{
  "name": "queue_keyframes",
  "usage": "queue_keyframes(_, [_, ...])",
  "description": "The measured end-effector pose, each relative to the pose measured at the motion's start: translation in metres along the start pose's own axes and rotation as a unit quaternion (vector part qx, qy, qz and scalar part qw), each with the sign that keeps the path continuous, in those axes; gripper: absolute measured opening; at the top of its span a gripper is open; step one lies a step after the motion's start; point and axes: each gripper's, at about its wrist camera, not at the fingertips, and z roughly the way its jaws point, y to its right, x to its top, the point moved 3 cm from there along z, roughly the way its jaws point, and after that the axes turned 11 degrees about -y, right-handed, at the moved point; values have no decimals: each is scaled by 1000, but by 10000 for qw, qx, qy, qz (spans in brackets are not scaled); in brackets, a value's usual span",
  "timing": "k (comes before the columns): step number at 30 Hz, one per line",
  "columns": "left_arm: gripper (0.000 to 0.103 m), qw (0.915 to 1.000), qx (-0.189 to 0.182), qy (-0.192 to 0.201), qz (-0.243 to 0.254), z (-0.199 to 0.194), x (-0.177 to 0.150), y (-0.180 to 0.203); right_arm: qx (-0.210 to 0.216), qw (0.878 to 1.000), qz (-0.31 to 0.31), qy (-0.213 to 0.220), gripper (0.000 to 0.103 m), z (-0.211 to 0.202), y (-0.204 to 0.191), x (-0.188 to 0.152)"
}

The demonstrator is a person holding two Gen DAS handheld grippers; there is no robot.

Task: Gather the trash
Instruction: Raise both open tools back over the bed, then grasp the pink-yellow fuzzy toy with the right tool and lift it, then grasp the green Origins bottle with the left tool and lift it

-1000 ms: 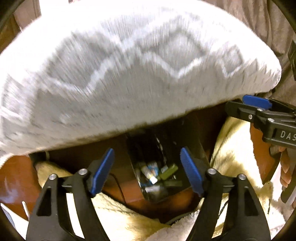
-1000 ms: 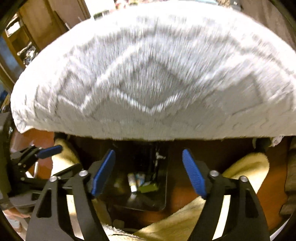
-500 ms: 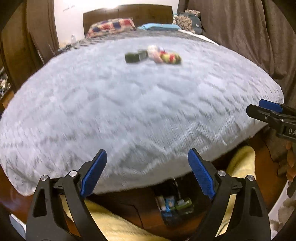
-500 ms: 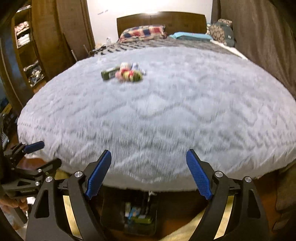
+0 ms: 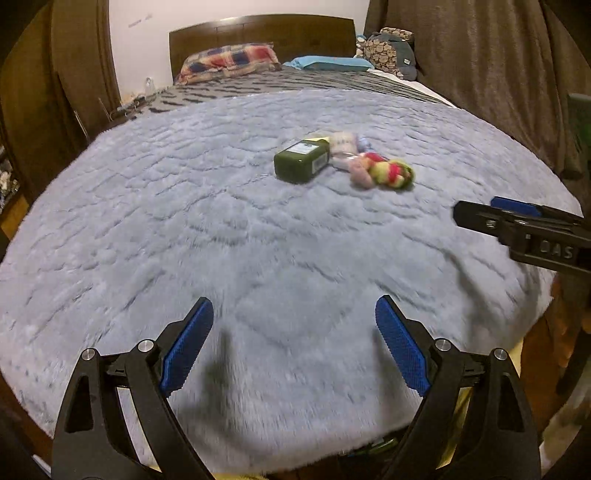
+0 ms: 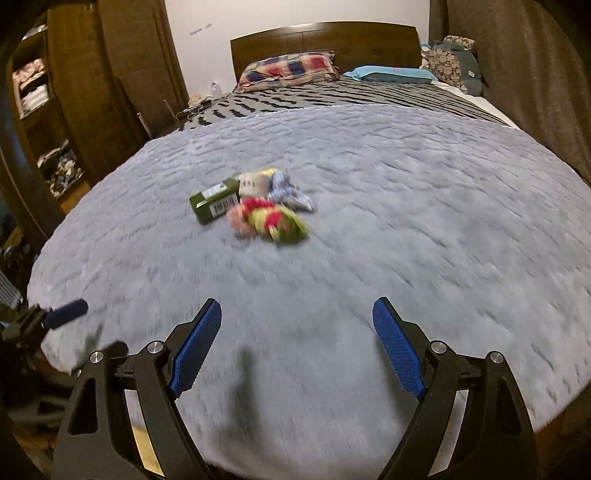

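A small heap of trash lies on the grey fluffy blanket [image 5: 184,229] in the middle of the bed: a dark green box [image 5: 301,160], a red-yellow-green crumpled wrapper [image 5: 388,173] and pale wrappers [image 5: 343,146] behind them. The right wrist view shows the same box [image 6: 214,201], colourful wrapper [image 6: 273,219] and pale wrappers [image 6: 284,190]. My left gripper [image 5: 293,343] is open and empty above the blanket's near edge. My right gripper [image 6: 295,345] is open and empty too, and shows at the right of the left view [image 5: 517,221].
The bed reaches back to a wooden headboard [image 5: 258,33] with a plaid pillow [image 5: 229,61] and a blue pillow [image 5: 328,62]. Brown curtains [image 5: 498,74] hang on the right. A wooden wardrobe with shelves [image 6: 55,110] stands on the left.
Both grippers have risen from the black bin on the floor below the bed's end to above the blanket. The bin has dropped out of view and the trash heap has come into view.
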Motion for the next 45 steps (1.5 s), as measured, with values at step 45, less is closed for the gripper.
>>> queue_keyframes(45, [85, 9999, 65, -153, 46, 91, 113, -11, -329, 9992, 206, 71, 68, 23, 72, 20])
